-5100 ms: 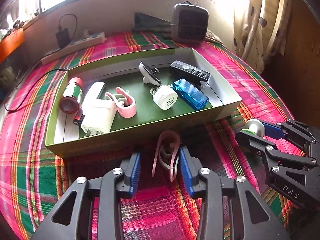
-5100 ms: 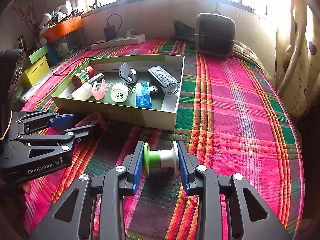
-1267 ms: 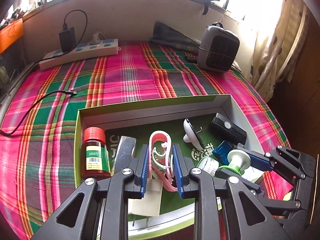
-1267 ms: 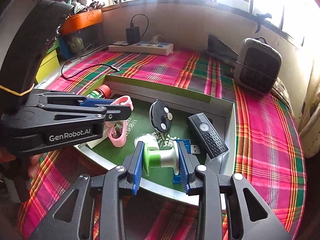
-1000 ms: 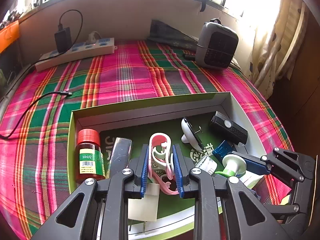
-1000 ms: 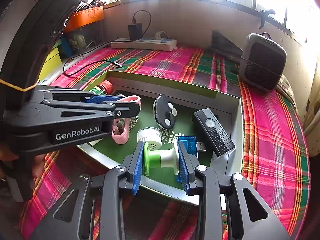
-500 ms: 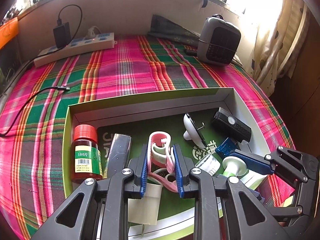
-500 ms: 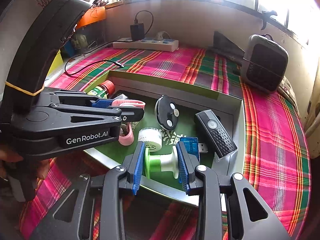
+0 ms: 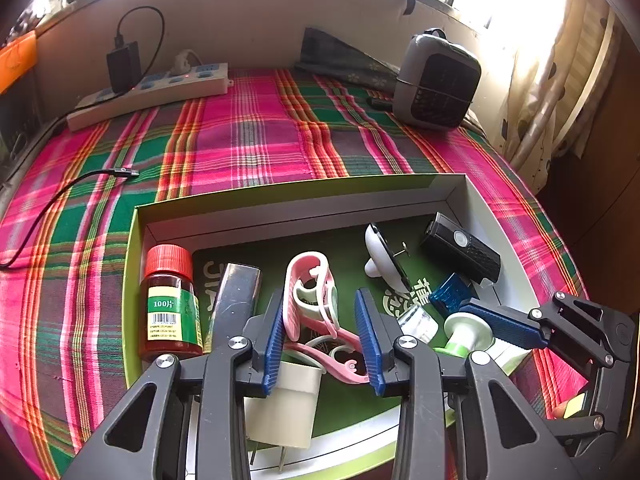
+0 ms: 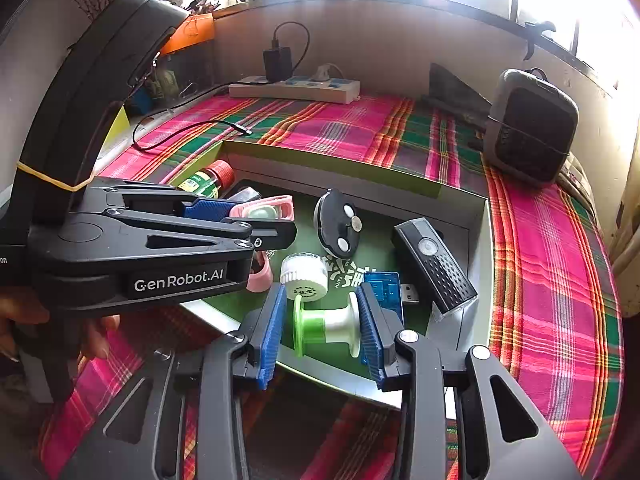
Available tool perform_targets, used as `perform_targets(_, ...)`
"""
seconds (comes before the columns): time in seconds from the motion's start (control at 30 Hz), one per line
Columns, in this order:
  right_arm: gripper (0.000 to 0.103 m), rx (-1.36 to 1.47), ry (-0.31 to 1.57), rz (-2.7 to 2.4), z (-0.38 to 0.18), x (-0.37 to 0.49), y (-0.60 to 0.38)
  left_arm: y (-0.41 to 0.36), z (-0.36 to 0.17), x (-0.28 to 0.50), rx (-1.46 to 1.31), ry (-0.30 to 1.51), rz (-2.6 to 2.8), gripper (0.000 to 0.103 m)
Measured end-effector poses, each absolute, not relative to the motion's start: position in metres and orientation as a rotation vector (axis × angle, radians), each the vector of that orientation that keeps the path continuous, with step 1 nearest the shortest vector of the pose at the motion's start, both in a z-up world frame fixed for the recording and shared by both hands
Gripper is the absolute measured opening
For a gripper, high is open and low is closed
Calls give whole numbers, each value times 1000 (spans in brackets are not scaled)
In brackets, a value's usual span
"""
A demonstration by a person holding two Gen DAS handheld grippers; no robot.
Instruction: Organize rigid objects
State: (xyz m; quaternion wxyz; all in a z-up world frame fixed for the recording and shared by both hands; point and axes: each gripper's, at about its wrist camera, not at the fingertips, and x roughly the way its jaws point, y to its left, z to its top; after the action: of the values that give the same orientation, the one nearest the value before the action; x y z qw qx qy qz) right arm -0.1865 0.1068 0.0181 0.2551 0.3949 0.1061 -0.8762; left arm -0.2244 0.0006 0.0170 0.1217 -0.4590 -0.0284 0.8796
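A shallow green-rimmed box (image 9: 304,184) lies on the plaid cloth. My left gripper (image 9: 320,320) hovers over its near left part with its jaws opening. A pink clip (image 9: 308,280) stands loose between the blue pads, leaning toward the left one and resting on a second pink clip (image 9: 340,364). My right gripper (image 10: 322,308) is over the box's near right part, its jaws opening too. The green and white spool (image 10: 324,326) lies between its pads on the box floor, with a gap at the green end. The same spool (image 9: 468,328) shows in the left wrist view.
In the box are a red-capped bottle (image 9: 168,304), a white plug adapter (image 9: 284,404), a black remote (image 9: 460,248), a blue USB device (image 10: 384,284), a white round cap (image 10: 304,272) and a black-and-white oval piece (image 10: 336,220). A power strip (image 9: 152,92), a cable (image 9: 80,180) and a small heater (image 9: 436,80) lie beyond.
The left jaws have spread apart and let go of the pink clip, which now rests in the box. The right jaws have widened a little around the spool.
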Motion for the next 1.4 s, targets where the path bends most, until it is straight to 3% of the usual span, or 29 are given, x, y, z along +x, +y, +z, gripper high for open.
perform_targets(0.17, 40, 1069, 284, -2387, 19, -185, 108, 0, 21, -221, -1323, -91, 2583, 37)
perform_targets(0.3, 49, 1058, 287, -2399, 21, -182, 109, -1, 23, -217, -1320, -92, 2586, 37)
perform_targets(1.4, 49, 1038, 187, -2528, 40, -121, 129, -18, 50, -112, -1266, -135, 2739, 37)
